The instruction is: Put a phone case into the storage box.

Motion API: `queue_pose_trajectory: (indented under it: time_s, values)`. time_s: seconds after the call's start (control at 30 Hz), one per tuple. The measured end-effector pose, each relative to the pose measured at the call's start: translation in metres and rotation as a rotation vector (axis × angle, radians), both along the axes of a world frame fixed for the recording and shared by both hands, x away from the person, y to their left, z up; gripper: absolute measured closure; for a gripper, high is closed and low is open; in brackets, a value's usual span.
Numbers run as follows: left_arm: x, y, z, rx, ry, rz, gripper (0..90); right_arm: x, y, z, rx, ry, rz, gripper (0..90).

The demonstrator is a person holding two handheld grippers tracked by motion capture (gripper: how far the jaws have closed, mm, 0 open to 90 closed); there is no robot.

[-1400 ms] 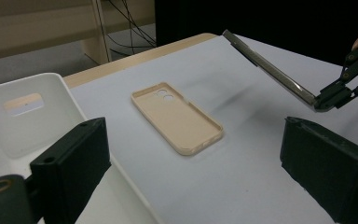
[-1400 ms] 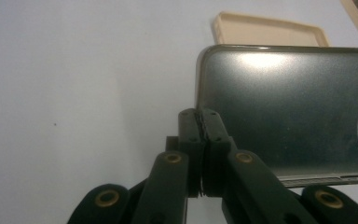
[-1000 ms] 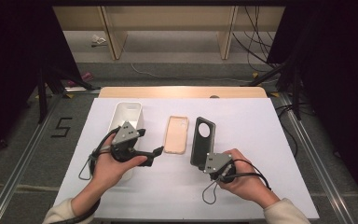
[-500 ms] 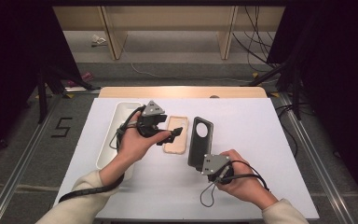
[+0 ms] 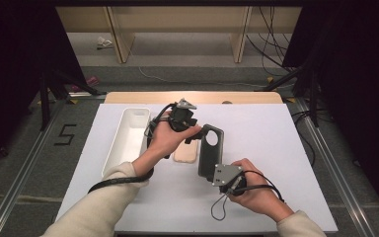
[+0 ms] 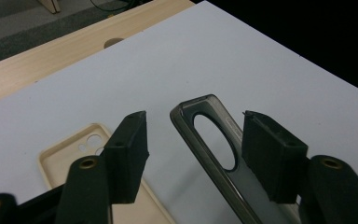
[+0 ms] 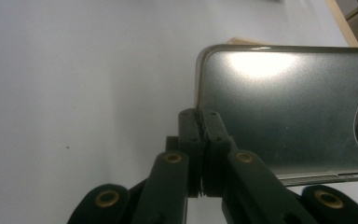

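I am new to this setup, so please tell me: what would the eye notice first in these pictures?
The dark phone case at the table's middle, pinched at its near edge by the right gripper. The left gripper, jaws just closing, straddles its far end without touching. A beige case lies beside it.

We see a white table [image 5: 276,148] with a pale wooden strip [image 5: 128,97] along its far edge. On it lies a long white tray [image 5: 121,148] (set lengthwise), and just to the right of the tray lies a beige phone case [image 5: 185,154], flat with its open side up.
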State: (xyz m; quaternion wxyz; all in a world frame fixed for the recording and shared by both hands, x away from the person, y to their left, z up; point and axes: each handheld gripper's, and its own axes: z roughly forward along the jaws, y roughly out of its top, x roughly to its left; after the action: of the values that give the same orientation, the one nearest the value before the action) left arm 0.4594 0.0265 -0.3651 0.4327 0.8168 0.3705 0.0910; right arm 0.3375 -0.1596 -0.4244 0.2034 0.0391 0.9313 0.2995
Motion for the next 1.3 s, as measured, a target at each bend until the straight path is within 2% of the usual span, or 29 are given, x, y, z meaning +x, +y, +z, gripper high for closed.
queue_pose_trajectory:
  time_s: [0.13, 0.3, 0.43, 0.7, 0.9, 1.03, 1.13, 1.3]
  values:
    - [0.005, -0.006, -0.003, 0.017, 0.048, 0.013, 48.1, 0.0, 0.0, 0.001, 0.003, -0.002, -0.001, 89.5]
    - [0.009, -0.009, -0.006, 0.001, 0.097, 0.028, 53.8, 0.0, 0.0, 0.001, 0.0, -0.002, 0.001, 89.5]
    - [0.01, -0.01, -0.008, 0.0, 0.117, 0.035, 58.4, 0.0, 0.0, 0.001, -0.002, -0.01, 0.004, 89.5]
    - [0.012, -0.011, -0.01, -0.002, 0.135, 0.049, 67.1, 0.0, 0.001, 0.001, -0.004, -0.013, 0.005, 89.5]
    - [0.012, -0.011, -0.012, -0.003, 0.158, 0.062, 65.5, 0.0, 0.001, 0.001, -0.011, -0.03, 0.005, 89.5]
    - [0.013, -0.011, -0.013, -0.001, 0.171, 0.064, 64.4, -0.001, 0.001, 0.002, -0.008, -0.027, 0.005, 89.5]
    - [0.012, -0.012, -0.013, -0.009, 0.163, 0.07, 66.0, -0.001, 0.002, 0.001, -0.014, -0.021, 0.008, 89.5]
    - [0.011, -0.013, -0.011, -0.024, 0.177, 0.072, 71.0, -0.001, 0.002, 0.001, -0.019, -0.028, 0.012, 89.5]
